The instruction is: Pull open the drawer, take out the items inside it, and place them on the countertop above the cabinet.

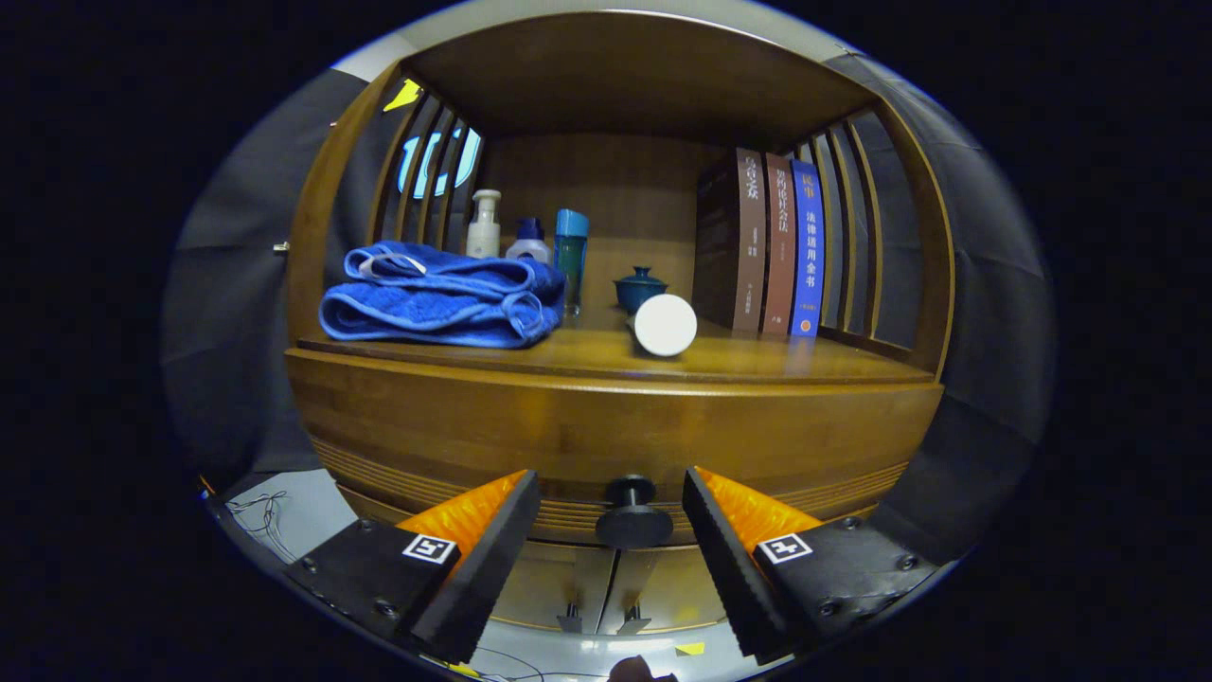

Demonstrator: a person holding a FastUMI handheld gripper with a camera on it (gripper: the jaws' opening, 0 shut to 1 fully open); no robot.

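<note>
With the gripper (611,530) jaws spread wide either side of the drawer knob (632,516), the shut drawer (606,431) under the worktop (757,360) probably slides stiffly; grip the small knob's neck.

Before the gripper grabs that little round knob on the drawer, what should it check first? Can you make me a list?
1. Drawer shut, not yet pulled: ok, it sits flush.
2. Knob lined up between the fingers: ok, it sits in the gap.
3. Gripper open wide enough: ok, both fingers stand clear of the knob.
4. Fingers far enough forward to close on the knob: cannot tell.
5. Free spot on the countertop for the items: ok, bare wood in front of the books, beside the white cylinder and blue towel.
6. What is inside the drawer: cannot tell.
</note>
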